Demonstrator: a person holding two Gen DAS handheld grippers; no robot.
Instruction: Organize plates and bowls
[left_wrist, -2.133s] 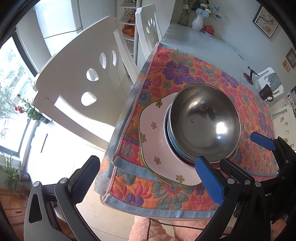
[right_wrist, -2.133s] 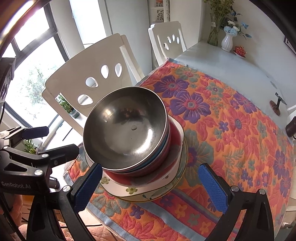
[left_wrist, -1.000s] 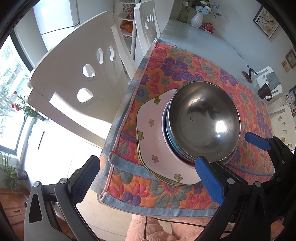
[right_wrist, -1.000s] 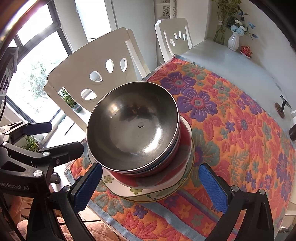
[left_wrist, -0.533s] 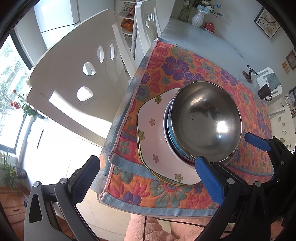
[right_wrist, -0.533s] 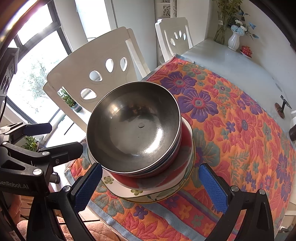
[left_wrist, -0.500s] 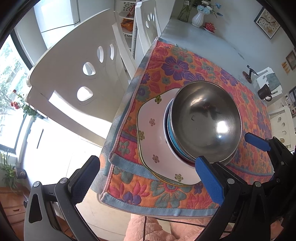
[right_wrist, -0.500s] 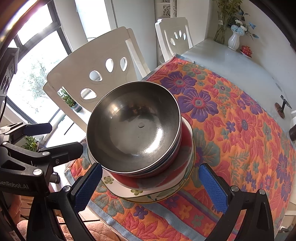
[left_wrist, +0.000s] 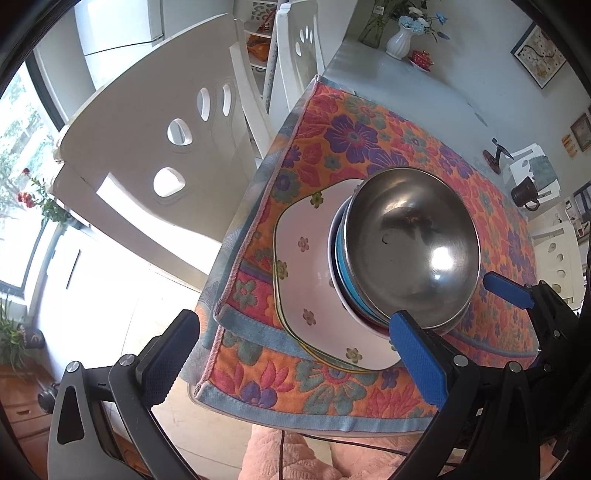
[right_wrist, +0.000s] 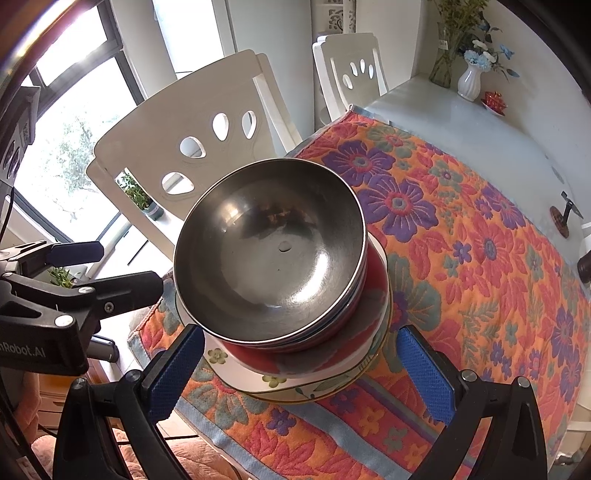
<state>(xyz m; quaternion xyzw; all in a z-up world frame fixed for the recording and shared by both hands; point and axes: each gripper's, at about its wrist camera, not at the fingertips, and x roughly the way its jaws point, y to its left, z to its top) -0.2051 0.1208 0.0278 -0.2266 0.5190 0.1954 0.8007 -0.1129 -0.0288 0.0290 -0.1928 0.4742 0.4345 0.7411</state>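
Fingers (right_wrist: 176, 360) of both grippers spread wide, flanking the stacked bowls (right_wrist: 269, 251).

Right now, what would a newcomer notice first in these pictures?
Probably the shiny round steel bowl, topping a stack of bowls on a white flower-dotted plate near the table's corner. Next, the loud orange floral cloth beneath. Both claws, left and right, hang open before the stack, touching nothing.

Both grippers hover side by side, apart from each other. The left gripper (left_wrist: 295, 354) has its jaws spread wide with nothing between the blue pads (left_wrist: 417, 358). The right gripper (right_wrist: 299, 369) likewise has its jaws wide apart, gripping nothing; its pads (right_wrist: 424, 373) are clear of contact.
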